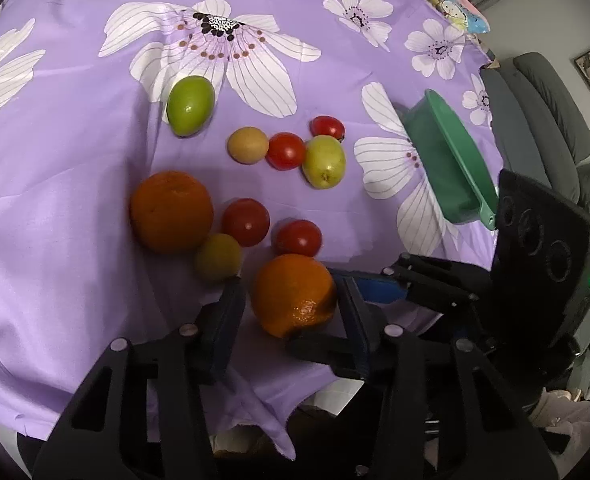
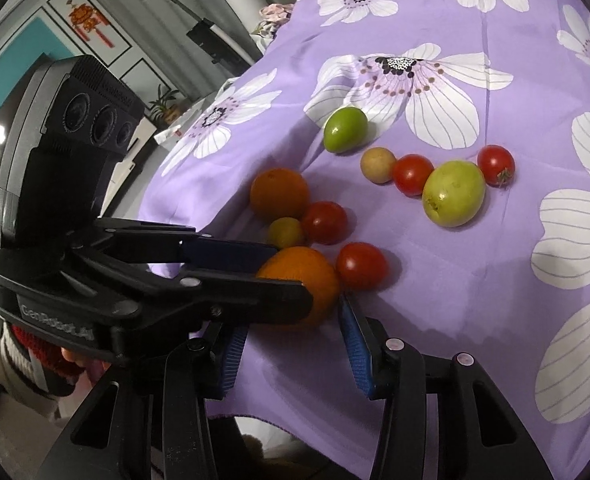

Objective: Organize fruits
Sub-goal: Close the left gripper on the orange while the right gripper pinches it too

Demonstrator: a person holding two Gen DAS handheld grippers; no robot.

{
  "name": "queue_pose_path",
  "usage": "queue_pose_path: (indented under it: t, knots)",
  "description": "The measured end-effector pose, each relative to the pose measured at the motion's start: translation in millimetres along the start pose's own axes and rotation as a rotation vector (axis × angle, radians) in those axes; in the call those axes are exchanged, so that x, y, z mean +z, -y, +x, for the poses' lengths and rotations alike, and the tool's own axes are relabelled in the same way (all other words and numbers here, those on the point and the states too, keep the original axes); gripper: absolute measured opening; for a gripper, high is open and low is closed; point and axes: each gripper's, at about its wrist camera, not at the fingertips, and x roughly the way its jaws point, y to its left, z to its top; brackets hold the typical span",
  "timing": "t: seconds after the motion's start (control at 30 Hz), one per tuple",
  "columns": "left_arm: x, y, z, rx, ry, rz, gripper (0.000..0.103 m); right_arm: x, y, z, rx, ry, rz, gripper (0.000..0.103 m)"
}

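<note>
Currently both tools converge on the near orange (image 1: 293,296), which lies on the purple floral cloth (image 1: 75,208) at the counter's front edge. The left gripper (image 1: 291,308) has its jaws set against the fruit's two sides, apparently pinching it. The right gripper (image 2: 291,334) has jaws part spread, the orange just ahead of them, not gripped. Risk: the crossing tools may collide, or the round, dimpled peel may slip and roll over the edge. Smooth glossy tomatoes (image 1: 245,222) nearby could be knocked. The green plastic bowl (image 1: 447,160) is tilted.
</note>
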Motion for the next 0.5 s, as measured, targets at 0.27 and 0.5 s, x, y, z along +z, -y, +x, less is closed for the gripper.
queue_pose_path:
  t: [0.27,0.5]
  knots:
    - [-1.3,2.4,-1.2,0.01,0.007,0.013,0.045,-1.1,-0.3,3.7,0.008,0.002,0.014,0.047]
    - [-0.4,6.7,-1.4,0.018,0.012,0.02,0.044,-3.9,2.6,0.2,0.014,0.023,0.035,0.046]
